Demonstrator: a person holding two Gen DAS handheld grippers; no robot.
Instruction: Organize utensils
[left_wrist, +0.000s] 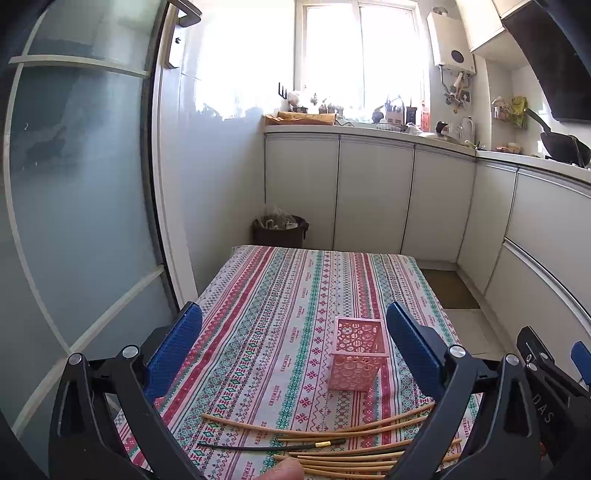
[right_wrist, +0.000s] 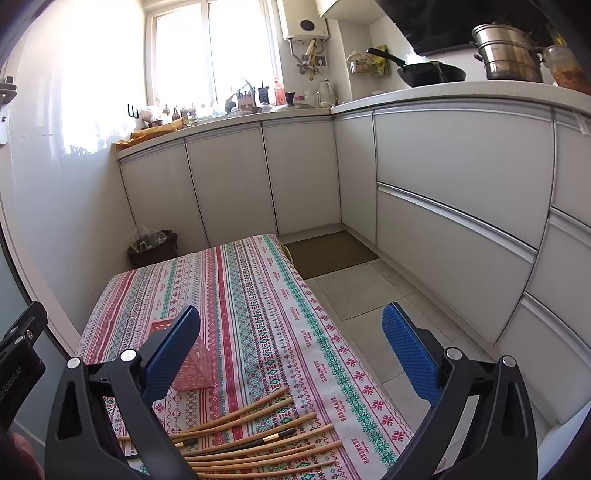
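Several wooden chopsticks (left_wrist: 332, 430) lie side by side on the striped tablecloth (left_wrist: 280, 295) near the front edge, with a black gold-banded chopstick (left_wrist: 273, 446) among them. A pink perforated holder (left_wrist: 357, 353) stands upright just beyond them. My left gripper (left_wrist: 293, 332) is open and empty, raised above the chopsticks. In the right wrist view the chopsticks (right_wrist: 258, 439), the black chopstick (right_wrist: 275, 437) and the holder (right_wrist: 194, 371) show too. My right gripper (right_wrist: 291, 341) is open and empty, above the table's right front part.
A dark waste bin (left_wrist: 279, 230) stands past the table's far edge. White cabinets (right_wrist: 454, 184) run along the back and right. A floor mat (right_wrist: 328, 253) lies right of the table. A glass door (left_wrist: 74, 184) is at the left.
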